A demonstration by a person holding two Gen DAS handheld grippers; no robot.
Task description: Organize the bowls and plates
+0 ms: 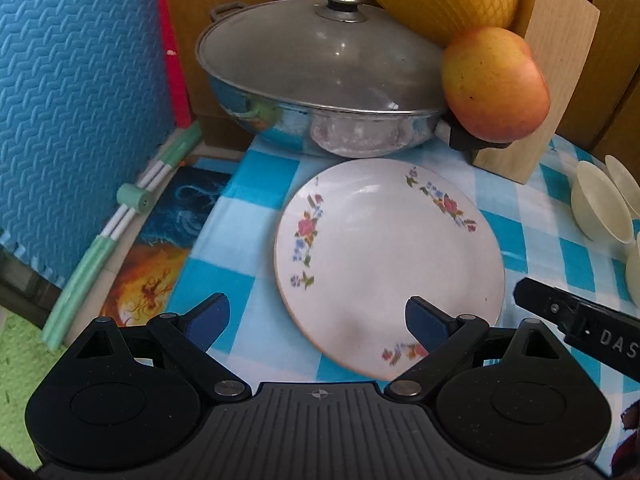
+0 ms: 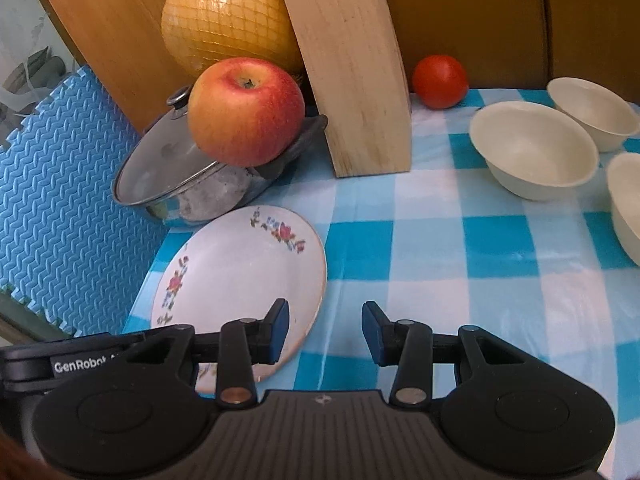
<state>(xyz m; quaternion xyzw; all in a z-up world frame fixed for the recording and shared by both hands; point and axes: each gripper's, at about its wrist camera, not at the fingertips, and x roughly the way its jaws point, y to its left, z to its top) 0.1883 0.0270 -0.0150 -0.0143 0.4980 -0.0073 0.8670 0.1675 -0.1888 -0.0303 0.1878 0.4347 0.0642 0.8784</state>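
A white plate (image 1: pixel 388 256) with flower prints lies flat on the blue checked tablecloth (image 1: pixel 256 184), near the table's left edge. My left gripper (image 1: pixel 318 320) hovers open over the plate's near rim, its right fingertip (image 1: pixel 424 324) above the plate and its left one over the cloth. The same plate (image 2: pixel 240 272) shows in the right wrist view. My right gripper (image 2: pixel 326 332) is open beside the plate's right rim, with only cloth between its fingers. Three cream bowls (image 2: pixel 532 148) (image 2: pixel 592 112) (image 2: pixel 628 208) stand upright and apart at the right.
A steel pan with a glass lid (image 1: pixel 320 60) stands behind the plate, an apple (image 2: pixel 246 112) resting on its handle. A netted pomelo (image 2: pixel 228 12), a wooden block (image 2: pixel 356 68) and a tomato (image 2: pixel 440 80) line the back. Blue foam mat (image 1: pixel 80 80) lies beyond the table's left edge.
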